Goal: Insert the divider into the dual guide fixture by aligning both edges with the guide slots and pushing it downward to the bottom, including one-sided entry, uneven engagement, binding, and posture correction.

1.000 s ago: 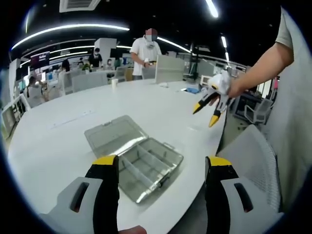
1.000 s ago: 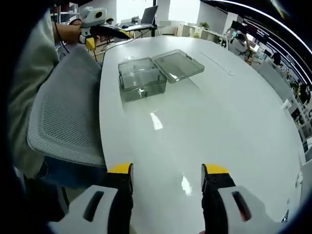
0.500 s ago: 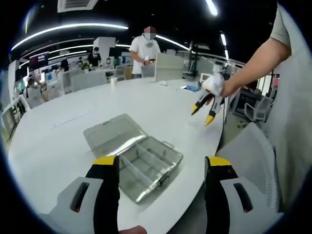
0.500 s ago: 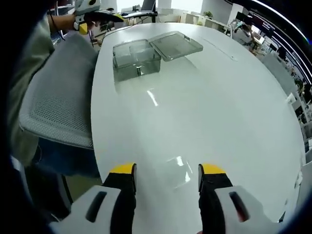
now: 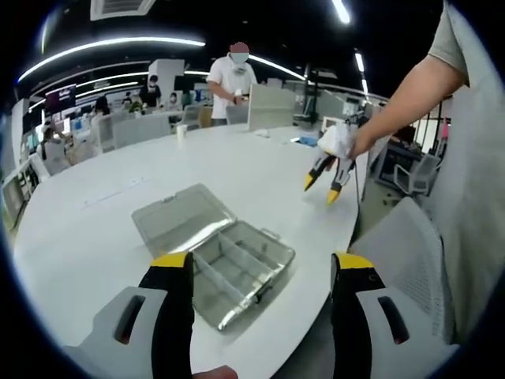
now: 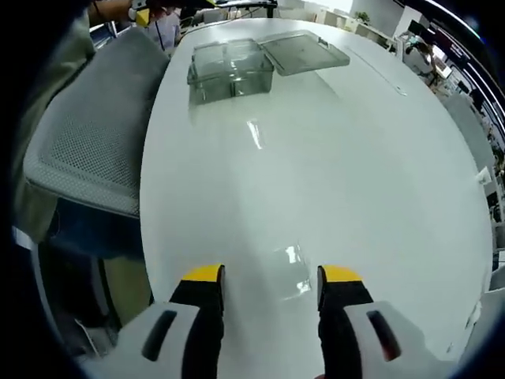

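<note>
A clear plastic compartment box [image 5: 237,272] lies on the white table [image 5: 102,221] with its lid [image 5: 180,219] flung open to the far left; thin dividers stand inside it. My left gripper [image 5: 262,267] hovers just above the box's near edge, jaws wide apart, nothing between them. My right gripper [image 5: 322,186] appears at the right of the left gripper view, held in a hand above the table edge, tips apart. In the right gripper view my right gripper [image 6: 263,280] is open over bare table, and the box [image 6: 230,69] sits far ahead.
A grey mesh chair [image 6: 87,134] stands against the table's edge, seen also as the chair [image 5: 410,260] beside me. A person [image 5: 235,79] stands at the far side of the table, with several others at desks behind. A small cup [image 5: 181,131] and papers lie far off.
The right gripper has dropped lower toward the table and drifted slightly toward the box side. The left gripper view is nearly steady.
</note>
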`<action>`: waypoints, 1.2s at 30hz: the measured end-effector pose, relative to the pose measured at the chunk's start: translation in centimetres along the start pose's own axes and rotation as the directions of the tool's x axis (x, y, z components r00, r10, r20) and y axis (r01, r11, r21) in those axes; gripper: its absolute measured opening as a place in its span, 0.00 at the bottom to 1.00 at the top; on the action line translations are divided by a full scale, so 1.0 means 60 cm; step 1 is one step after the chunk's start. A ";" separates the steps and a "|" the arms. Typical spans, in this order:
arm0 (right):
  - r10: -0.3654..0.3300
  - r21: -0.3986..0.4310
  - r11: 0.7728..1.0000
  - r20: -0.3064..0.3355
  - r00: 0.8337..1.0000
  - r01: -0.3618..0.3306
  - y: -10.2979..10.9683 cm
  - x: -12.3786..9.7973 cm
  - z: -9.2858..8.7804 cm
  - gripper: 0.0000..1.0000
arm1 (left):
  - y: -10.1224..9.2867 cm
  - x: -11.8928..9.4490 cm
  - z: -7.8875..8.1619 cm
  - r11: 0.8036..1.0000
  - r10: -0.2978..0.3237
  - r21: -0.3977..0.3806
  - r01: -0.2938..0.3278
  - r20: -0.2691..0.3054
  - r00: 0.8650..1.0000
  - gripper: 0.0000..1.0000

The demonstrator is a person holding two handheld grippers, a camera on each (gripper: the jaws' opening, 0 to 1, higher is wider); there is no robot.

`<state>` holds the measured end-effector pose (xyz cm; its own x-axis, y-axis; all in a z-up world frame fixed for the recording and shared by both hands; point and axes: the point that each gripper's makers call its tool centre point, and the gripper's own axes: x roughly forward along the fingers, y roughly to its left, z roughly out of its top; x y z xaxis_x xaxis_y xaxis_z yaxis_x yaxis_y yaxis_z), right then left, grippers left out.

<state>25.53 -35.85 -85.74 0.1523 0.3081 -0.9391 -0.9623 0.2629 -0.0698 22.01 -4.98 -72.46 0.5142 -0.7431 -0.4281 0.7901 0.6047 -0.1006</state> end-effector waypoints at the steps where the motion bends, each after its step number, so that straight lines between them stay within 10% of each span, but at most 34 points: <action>1: 0.005 -0.005 1.000 -0.004 1.000 -0.005 0.001 0.001 0.000 0.43 | -0.001 0.000 0.000 1.000 -0.001 0.000 0.001 0.000 1.000 0.69; 36: 0.092 -0.075 0.992 -0.058 0.994 -0.096 -0.003 0.022 -0.013 0.29 | -0.005 0.002 -0.002 1.000 0.002 0.000 -0.002 -0.019 1.000 0.68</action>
<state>25.75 -36.18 -87.24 0.0497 0.2771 -0.9596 -0.9867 0.1622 -0.0043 21.79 -5.21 -72.57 0.5091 -0.7367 -0.4450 0.7892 0.6059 -0.1001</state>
